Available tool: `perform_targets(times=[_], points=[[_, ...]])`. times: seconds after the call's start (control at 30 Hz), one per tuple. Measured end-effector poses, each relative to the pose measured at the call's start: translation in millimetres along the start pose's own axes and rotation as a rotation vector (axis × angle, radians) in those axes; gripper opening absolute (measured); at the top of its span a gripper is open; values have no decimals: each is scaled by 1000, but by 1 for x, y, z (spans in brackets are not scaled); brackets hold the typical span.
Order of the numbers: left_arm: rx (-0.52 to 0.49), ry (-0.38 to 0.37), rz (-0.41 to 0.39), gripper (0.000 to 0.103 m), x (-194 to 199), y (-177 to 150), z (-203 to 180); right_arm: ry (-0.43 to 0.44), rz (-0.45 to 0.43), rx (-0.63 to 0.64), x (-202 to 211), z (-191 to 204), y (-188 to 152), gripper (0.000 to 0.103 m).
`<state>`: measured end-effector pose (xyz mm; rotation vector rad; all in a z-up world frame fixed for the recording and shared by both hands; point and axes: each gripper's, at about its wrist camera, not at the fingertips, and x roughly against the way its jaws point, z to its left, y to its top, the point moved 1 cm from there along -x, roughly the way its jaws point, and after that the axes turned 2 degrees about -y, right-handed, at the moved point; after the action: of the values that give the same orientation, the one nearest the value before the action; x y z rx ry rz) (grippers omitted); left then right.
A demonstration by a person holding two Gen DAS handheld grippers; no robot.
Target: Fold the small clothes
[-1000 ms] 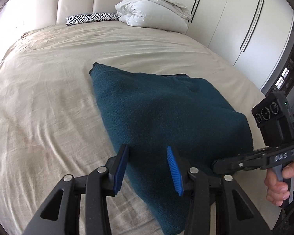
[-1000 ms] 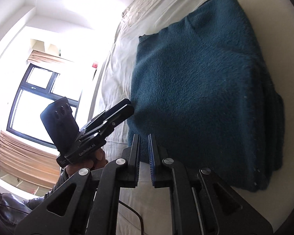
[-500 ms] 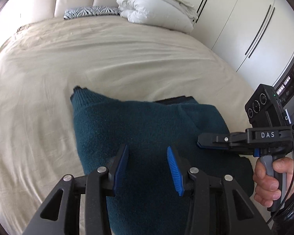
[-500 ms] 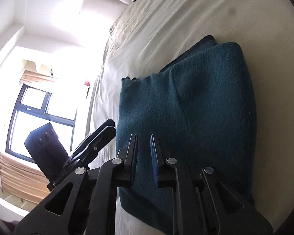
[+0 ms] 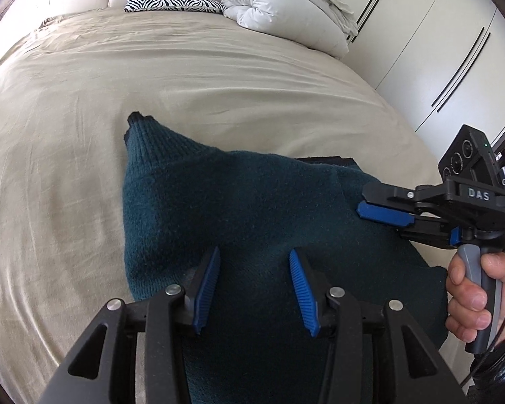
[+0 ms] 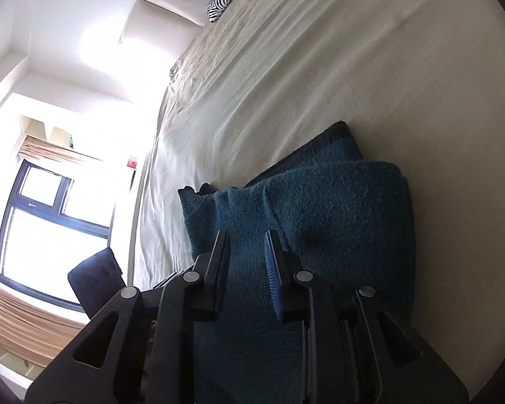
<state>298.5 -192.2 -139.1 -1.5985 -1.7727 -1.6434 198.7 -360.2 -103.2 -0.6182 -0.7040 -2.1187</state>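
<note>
A dark teal knit sweater (image 5: 252, 202) lies folded and a little bunched on the beige bed (image 5: 84, 134), one ribbed corner (image 5: 141, 134) pointing toward the headboard. My left gripper (image 5: 254, 252) hovers open over its near part, blue pads wide apart with nothing clamped. In that view a person's hand (image 5: 471, 296) holds my right gripper (image 5: 362, 200) sideways over the sweater's right side. In the right wrist view the right gripper (image 6: 246, 235) has its jaws opening above the sweater (image 6: 336, 215); fabric shows behind the gap, not pinched. The left gripper's dark body (image 6: 94, 279) sits at the lower left.
A zebra-print pillow (image 5: 175, 1) and a bundled white duvet (image 5: 286, 6) lie at the head of the bed. White wardrobe doors (image 5: 437, 50) stand along the right side. A window (image 6: 50, 229) is beyond the bed's left edge.
Both grippers have moved in over the sweater from its near edge. The right jaws, shut a second ago, have parted. The sweater looks shorter and more bunched.
</note>
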Motion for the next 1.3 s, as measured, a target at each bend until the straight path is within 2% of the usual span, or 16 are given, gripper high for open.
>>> perform_targets(times=[0.1, 0.2, 0.3, 0.37, 0.4, 0.47, 0.5, 0.57, 0.67, 0.73, 0.8, 0.93, 1.03, 1.1, 1.2, 1.3], points=[[-20, 22, -3, 48, -1, 0, -3, 67, -20, -47, -3, -25, 9, 27], [-26, 24, -9, 48, -1, 1, -2, 110, -67, -92, 15, -48, 11, 26], [-25, 18, -13, 48, -2, 1, -1, 70, -128, -61, 45, -57, 8, 28], [-25, 15, -16, 48, -1, -1, 2, 0, -183, -24, 69, -53, 4, 29], [-24, 13, -19, 48, 0, -2, 3, -26, -211, -10, 80, -67, 4, 30], [-20, 9, -25, 48, 3, -3, 4, -65, -250, 3, 101, -72, -3, 38], [-17, 5, -33, 48, 5, -4, 3, -85, -266, 7, 110, -75, -8, 53], [-10, 3, -56, 48, 15, -7, 5, -121, -275, 24, 122, -78, -17, 60], [30, 46, -109, 54, 46, -12, 8, -142, -192, 29, 124, -86, -33, 63], [96, 50, -177, 73, 72, -19, 17, -143, -115, 28, 116, -93, -49, 64], [150, 28, -198, 77, 87, -29, 27, -122, -76, 22, 105, -96, -57, 64], [227, -41, -77, 77, 72, -44, 37, -52, -23, 0, 96, -92, -63, 64], [274, -110, 6, 77, 55, -51, 36, -114, 20, 45, 87, -80, -62, 64], [284, -129, 63, 77, 42, -55, 34, -120, 34, 48, 78, -76, -58, 64], [302, -135, 57, 78, 38, -58, 35, -135, 64, 50, 64, -72, -53, 64], [300, -145, 76, 64, 35, -55, 32, -169, 97, 68, 47, -64, -46, 48]])
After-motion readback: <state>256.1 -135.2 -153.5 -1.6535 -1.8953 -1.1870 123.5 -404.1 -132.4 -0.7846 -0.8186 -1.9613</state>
